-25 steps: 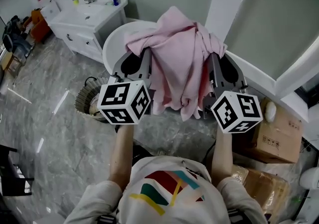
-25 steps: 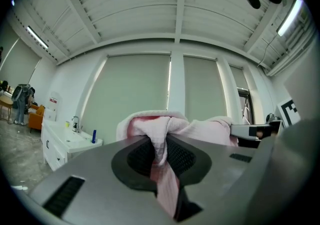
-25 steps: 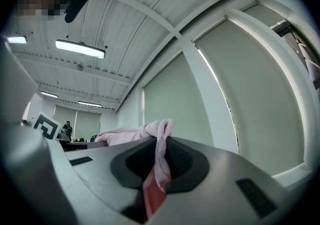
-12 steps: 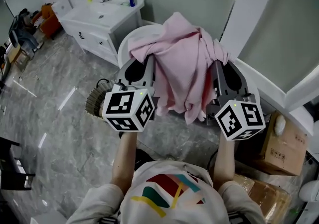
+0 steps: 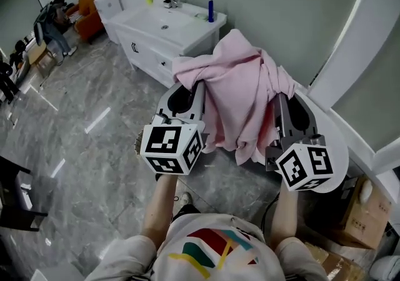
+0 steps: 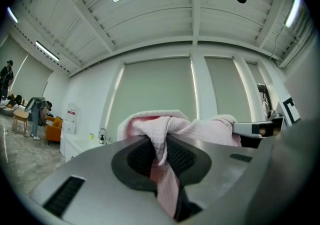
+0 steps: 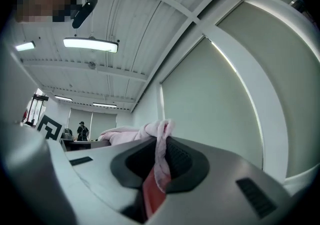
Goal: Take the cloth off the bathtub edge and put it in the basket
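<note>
**A:** Cloth (image 5: 240,92), pink. Where is it, measured from the bathtub (image 5: 334,148)?

**B:** Off the tub and up in the air, to the left of its rim. It is bunched in a heap and slung between the two grippers, with its loose folds hanging down between them over the grey floor.

**A:** Start furthest left of the tub.

**B:** A white vanity (image 5: 162,33) with a sink stands well to the tub's left, against the wall. Closer to the tub is the left gripper (image 6: 162,151). Its jaws are nearly together, pinching a fold of the cloth that runs down the gap between the pads.

**A:** And the other one?

**B:** The right gripper (image 7: 159,156) is held right over the tub's rim in the head view. Its jaws are just as narrow and clamp another twisted fold, with the rest of the cloth spilling away to its left.
</note>
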`<action>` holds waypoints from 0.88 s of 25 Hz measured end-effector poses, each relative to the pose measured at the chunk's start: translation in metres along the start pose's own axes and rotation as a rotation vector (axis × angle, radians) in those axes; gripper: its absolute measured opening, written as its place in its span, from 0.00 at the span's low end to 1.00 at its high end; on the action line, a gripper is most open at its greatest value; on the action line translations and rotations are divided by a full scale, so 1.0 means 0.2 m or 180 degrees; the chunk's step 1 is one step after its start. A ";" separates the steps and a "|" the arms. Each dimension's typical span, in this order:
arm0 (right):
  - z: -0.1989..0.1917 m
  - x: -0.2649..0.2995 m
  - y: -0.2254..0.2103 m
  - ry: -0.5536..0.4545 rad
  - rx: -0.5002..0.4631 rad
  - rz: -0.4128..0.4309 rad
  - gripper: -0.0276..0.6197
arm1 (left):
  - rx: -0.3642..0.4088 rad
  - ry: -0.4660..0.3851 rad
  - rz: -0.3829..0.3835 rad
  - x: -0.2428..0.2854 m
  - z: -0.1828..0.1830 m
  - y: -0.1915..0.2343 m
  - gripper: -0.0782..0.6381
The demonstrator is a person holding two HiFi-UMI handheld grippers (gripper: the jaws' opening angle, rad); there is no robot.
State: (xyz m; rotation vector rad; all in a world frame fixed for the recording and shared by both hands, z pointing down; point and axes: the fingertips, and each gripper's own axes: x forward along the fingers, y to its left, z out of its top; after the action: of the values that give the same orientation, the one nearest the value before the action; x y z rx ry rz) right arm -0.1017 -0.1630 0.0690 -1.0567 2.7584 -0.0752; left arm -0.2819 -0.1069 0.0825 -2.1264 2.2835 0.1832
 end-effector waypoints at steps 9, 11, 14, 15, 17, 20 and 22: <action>-0.08 0.55 0.60 -0.0023 0.0002 0.0205 0.12 | 0.0089 -0.0104 0.0180 -0.06 0.17 0.79 0.20; -0.10 0.65 0.72 -0.0010 0.0005 0.0245 0.12 | 0.0099 -0.0086 0.0221 -0.09 0.18 0.94 0.20; -0.16 0.76 0.88 0.0041 0.0015 0.0317 0.12 | 0.0087 -0.0045 0.0302 -0.15 0.17 1.12 0.20; -0.18 0.79 0.92 0.0063 0.0016 0.0350 0.12 | 0.0073 -0.0036 0.0342 -0.17 0.16 1.17 0.20; -0.23 0.85 0.99 0.0110 0.0013 0.0428 0.12 | 0.0046 -0.0031 0.0434 -0.19 0.13 1.26 0.20; -0.29 0.94 1.04 0.0165 0.0018 0.0545 0.12 | 0.0028 -0.0023 0.0569 -0.20 0.10 1.35 0.20; -0.32 0.99 1.07 0.0197 0.0022 0.0632 0.12 | 0.0026 -0.0007 0.0676 -0.21 0.07 1.39 0.20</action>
State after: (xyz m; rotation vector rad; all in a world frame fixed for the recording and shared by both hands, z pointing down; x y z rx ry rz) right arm -0.3980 -0.1373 0.0764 -0.7863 2.8999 -0.0911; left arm -0.5572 -0.0450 0.0925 -1.8753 2.5007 0.1780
